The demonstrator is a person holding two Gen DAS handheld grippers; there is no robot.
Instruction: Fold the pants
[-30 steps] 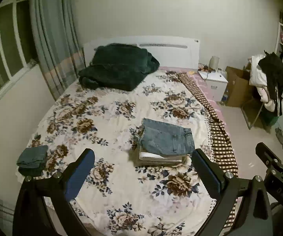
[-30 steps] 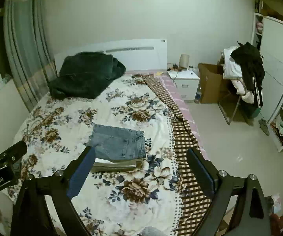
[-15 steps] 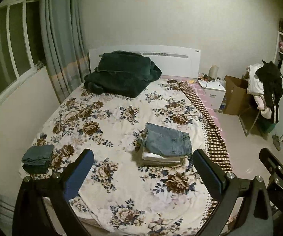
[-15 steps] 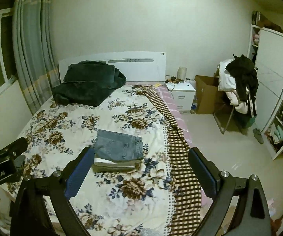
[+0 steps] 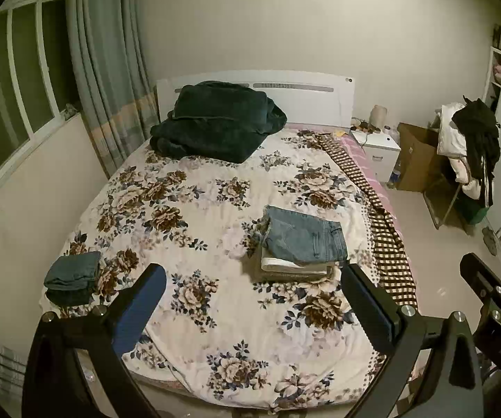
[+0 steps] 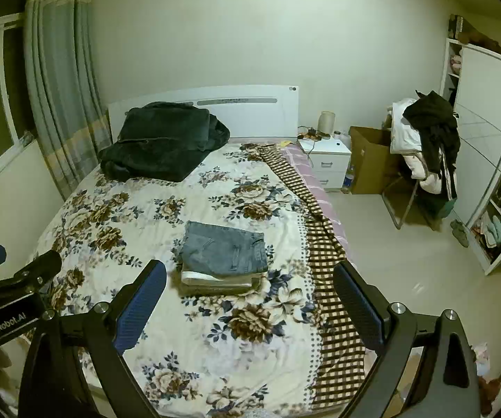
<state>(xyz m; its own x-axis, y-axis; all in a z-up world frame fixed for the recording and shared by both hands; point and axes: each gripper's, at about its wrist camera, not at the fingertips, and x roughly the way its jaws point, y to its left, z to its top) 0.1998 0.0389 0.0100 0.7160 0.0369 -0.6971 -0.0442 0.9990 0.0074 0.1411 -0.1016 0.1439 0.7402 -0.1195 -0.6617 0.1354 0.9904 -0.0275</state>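
A folded pair of blue jeans (image 5: 304,235) lies on top of a small stack of folded clothes on the floral bed (image 5: 198,216); it also shows in the right wrist view (image 6: 224,250). Another folded dark blue pair (image 5: 71,277) sits at the bed's near left corner. My left gripper (image 5: 250,299) is open and empty, held back above the foot of the bed. My right gripper (image 6: 248,296) is open and empty too, well short of the stack.
A dark green blanket (image 5: 215,120) lies heaped at the white headboard. A checked cloth (image 6: 323,244) hangs along the bed's right edge. A nightstand (image 6: 327,160), a cardboard box (image 6: 368,160), a chair piled with clothes (image 6: 424,146) and a wardrobe (image 6: 487,146) stand to the right.
Both grippers have drawn back and up from the bed, so the stack looks smaller and more of the room shows. Both stay open and empty.
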